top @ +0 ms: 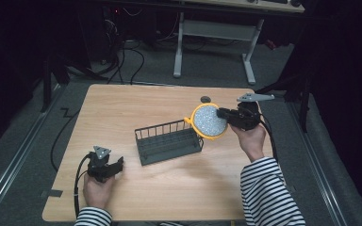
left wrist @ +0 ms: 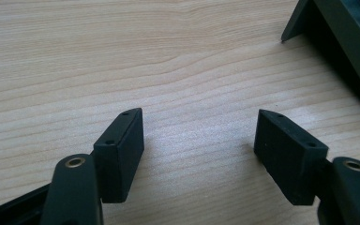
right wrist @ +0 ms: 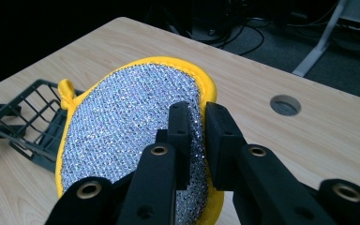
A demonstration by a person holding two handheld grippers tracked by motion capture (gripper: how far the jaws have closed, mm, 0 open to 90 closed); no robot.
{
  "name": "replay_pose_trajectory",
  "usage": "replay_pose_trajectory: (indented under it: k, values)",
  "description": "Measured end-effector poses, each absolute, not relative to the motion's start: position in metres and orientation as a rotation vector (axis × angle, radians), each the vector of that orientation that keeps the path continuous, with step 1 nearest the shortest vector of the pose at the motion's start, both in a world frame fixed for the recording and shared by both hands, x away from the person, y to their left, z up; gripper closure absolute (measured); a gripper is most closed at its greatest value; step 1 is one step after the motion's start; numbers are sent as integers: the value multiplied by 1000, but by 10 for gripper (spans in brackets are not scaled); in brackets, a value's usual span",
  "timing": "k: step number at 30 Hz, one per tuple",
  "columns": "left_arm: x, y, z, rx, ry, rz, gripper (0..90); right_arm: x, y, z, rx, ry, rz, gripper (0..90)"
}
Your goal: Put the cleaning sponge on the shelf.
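A round scouring pad point(top: 209, 121) with a silver glittery face and a yellow rim hangs in the air above the right end of a dark wire rack point(top: 168, 141). My right gripper point(top: 222, 113) is shut on the pad's right edge. In the right gripper view its two jaws pinch the rim of the pad point(right wrist: 122, 126), and a small yellow loop sticks out at the pad's far side. My left gripper point(top: 119, 165) rests low near the table's front left, open, with bare wood between its pads point(left wrist: 122, 150).
The wooden table point(top: 122, 113) has a round cable hole point(top: 205, 99) behind the pad. A corner of the rack point(left wrist: 342, 42) shows at the upper right of the left gripper view. Beyond the table stand a white desk frame point(top: 214, 42) and floor cables.
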State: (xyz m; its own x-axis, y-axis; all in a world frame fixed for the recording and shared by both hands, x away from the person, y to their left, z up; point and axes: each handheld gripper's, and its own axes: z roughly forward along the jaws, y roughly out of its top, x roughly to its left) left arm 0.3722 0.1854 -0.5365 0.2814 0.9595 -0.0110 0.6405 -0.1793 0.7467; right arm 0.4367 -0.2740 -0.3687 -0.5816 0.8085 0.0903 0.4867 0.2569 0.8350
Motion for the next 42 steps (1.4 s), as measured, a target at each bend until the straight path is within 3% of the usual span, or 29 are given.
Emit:
replay_pose_trajectory:
  k: [18,42]
  values:
    - [372,185,-537,1907,1434,630,338,479,-208,-389,1157,2241,1214,812]
    - [372,185,-536,1909,1432,628,336,479,-201,-418,1099,2303,1157,799]
